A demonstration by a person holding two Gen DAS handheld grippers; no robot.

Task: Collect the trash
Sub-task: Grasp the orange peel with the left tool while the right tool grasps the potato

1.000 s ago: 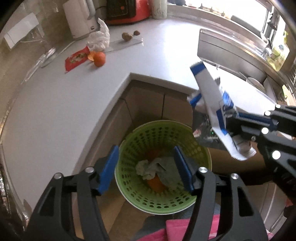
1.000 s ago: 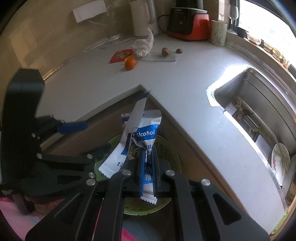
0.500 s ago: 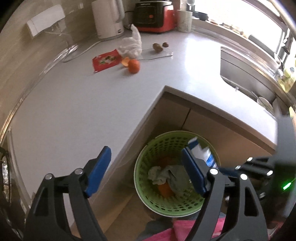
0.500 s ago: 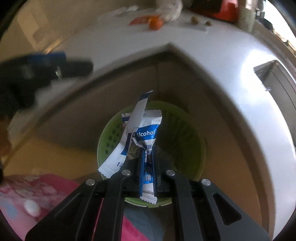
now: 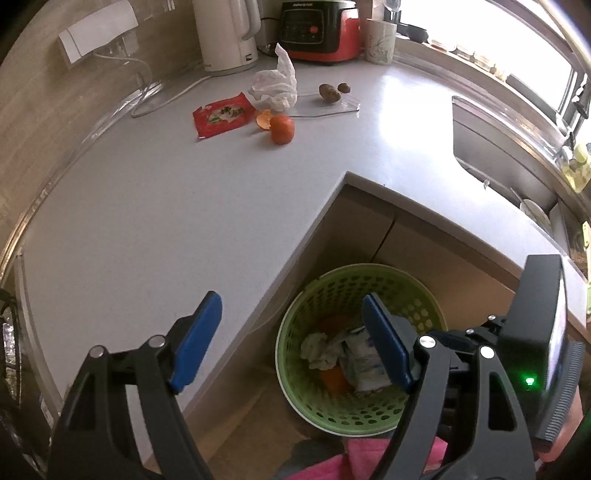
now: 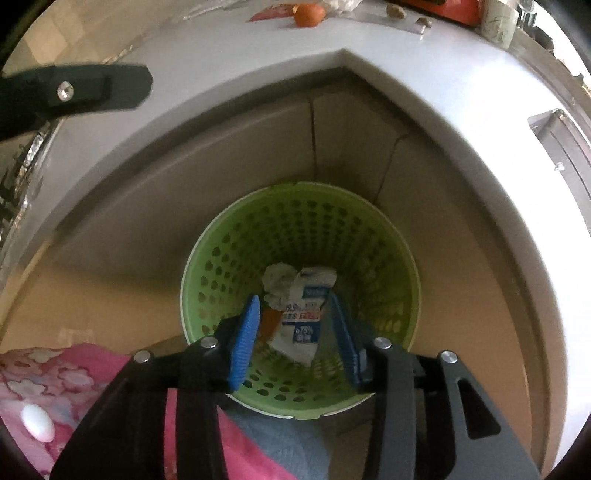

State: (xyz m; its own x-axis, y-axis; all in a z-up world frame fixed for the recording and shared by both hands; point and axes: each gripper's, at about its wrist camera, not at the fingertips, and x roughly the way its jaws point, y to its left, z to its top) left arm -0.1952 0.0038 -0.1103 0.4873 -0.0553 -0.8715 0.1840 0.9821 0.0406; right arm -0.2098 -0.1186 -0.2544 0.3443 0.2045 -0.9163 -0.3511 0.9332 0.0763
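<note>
A green perforated basket [image 6: 388, 236] stands on the floor in the counter's inner corner; it also shows in the left wrist view [image 5: 417, 295]. A blue-and-white alcohol-wipe packet [image 6: 304, 325] lies inside it on crumpled tissue [image 6: 279, 282] and orange peel [image 5: 332, 378]. My right gripper [image 6: 295, 332] is open and empty just above the basket. My left gripper [image 5: 291, 339] is open and empty, over the counter edge beside the basket. On the counter lie a red wrapper [image 5: 221, 118], an orange with peel [image 5: 281, 127] and a crumpled white bag [image 5: 275, 86].
A clear board [image 5: 328, 105] with two brown nuts, a white kettle [image 5: 225, 33], a red appliance [image 5: 319, 29] and a cup [image 5: 380, 46] stand at the back. A sink [image 5: 509, 162] is on the right. Pink clothing [image 6: 55, 391] is below.
My right gripper moved down over the basket, opened and let go of the wipe packet, which now lies inside. My left gripper rose and drew back from the basket.
</note>
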